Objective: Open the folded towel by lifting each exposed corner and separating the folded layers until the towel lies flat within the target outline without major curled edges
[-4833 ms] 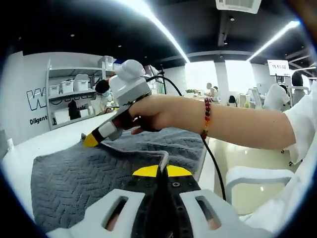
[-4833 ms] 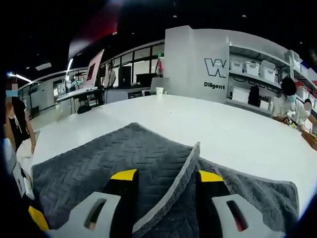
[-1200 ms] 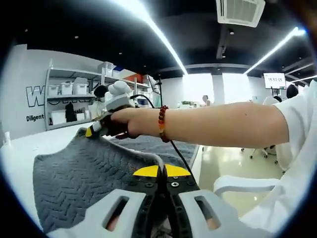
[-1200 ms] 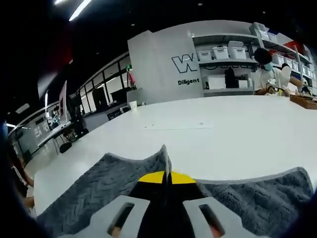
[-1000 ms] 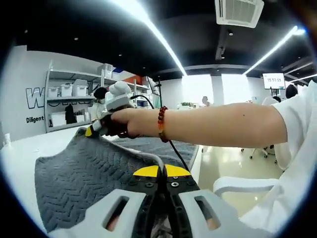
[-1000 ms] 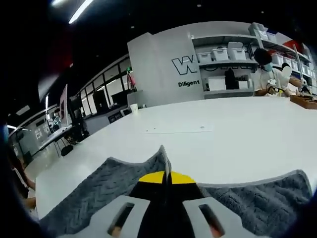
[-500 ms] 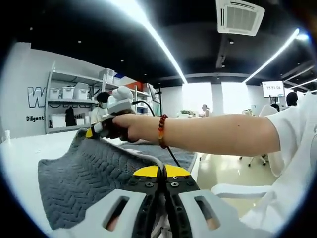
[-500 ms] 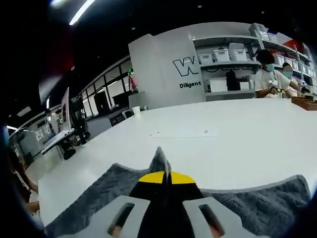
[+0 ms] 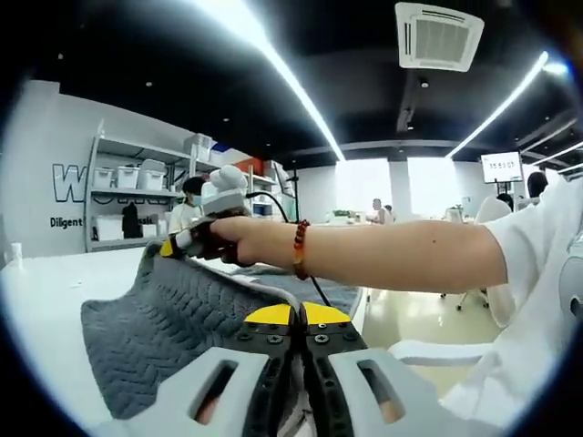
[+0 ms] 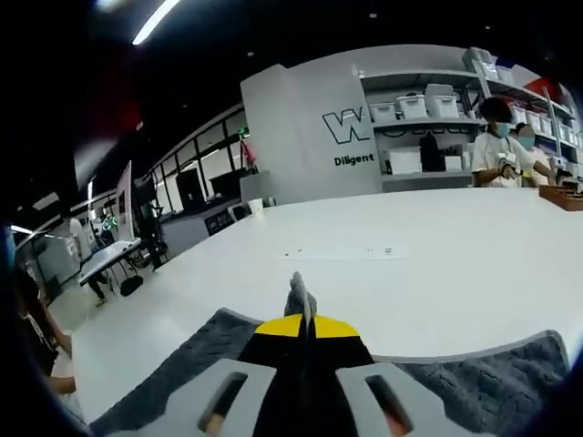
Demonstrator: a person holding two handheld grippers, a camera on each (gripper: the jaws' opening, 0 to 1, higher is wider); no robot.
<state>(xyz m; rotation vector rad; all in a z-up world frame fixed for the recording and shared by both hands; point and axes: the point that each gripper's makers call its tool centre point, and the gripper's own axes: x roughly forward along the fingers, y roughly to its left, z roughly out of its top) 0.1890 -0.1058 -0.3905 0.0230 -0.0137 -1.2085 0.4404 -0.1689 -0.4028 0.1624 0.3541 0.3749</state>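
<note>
Open-plan workroom around you.
Beyond your fingers: white bench [image 10: 437,246], shelving [image 10: 428,137] with bins, strip lights [image 9: 273,64] on a dark ceiling.

My towel [image 9: 173,319] is grey with a chevron-quilted weave and a pale bound edge. It lies near my edge of the white table [image 10: 437,246], its top layer raised off the surface. One edge is pinched up beside me, and a far corner [image 10: 299,293] stands in a small peak above the layers, the cloth sloping down between them.
</note>
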